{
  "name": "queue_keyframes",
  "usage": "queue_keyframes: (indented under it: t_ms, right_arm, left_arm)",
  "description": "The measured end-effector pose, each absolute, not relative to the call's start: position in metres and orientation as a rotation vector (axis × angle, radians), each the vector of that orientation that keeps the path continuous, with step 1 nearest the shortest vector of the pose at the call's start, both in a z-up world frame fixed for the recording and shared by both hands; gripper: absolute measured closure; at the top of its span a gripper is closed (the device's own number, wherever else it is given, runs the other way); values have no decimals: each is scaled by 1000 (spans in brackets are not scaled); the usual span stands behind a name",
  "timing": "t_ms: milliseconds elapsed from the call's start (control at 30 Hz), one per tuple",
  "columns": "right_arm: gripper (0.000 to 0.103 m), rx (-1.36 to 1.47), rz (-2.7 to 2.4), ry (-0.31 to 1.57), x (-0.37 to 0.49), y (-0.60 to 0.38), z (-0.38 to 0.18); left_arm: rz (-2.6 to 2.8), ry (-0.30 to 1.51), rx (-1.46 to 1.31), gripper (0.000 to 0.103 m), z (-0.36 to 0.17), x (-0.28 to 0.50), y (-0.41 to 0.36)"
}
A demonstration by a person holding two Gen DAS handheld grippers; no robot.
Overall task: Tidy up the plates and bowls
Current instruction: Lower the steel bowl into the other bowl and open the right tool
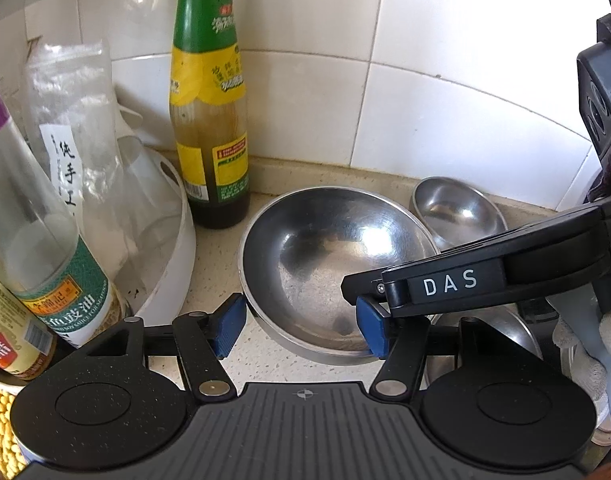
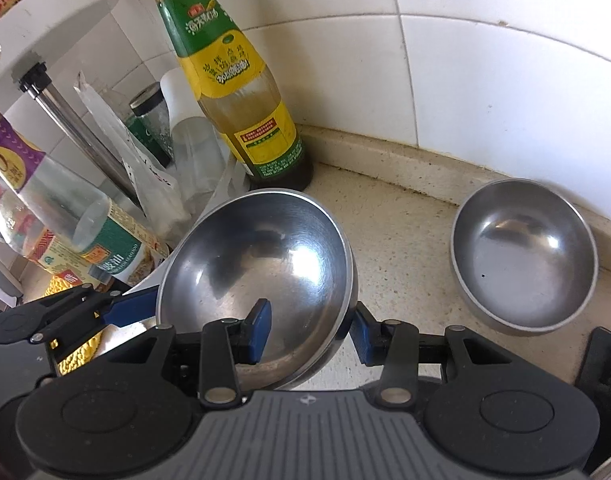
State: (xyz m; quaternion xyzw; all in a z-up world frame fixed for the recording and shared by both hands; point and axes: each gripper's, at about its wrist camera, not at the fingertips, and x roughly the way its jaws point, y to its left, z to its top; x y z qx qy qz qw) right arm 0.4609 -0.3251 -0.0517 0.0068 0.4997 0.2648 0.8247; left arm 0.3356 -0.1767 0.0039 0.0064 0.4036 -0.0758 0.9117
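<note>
A large steel bowl (image 1: 329, 264) is tilted above the speckled counter. My left gripper (image 1: 301, 330) is open, one pad outside the bowl's left rim, the other inside near the right rim. My right gripper (image 2: 313, 332) straddles the bowl's (image 2: 265, 264) near rim, one pad inside and one outside, and seems to grip it. It shows from the right in the left wrist view (image 1: 369, 300). A smaller steel bowl (image 2: 525, 256) sits on the counter by the wall, also in the left wrist view (image 1: 457, 210).
A tall sauce bottle (image 1: 209, 120) stands against the tiled wall behind the big bowl. A white rack (image 1: 161, 240) with bags and bottles is to the left. Another steel dish (image 1: 501, 332) lies low on the right.
</note>
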Motion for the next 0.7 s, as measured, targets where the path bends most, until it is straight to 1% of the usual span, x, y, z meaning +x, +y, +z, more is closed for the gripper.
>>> queue_keyframes:
  t_ms: [700]
  right_arm:
    - [55, 33, 425, 1014, 403, -378, -16]
  left_arm:
    - [-296, 769, 86, 35, 31, 292, -219]
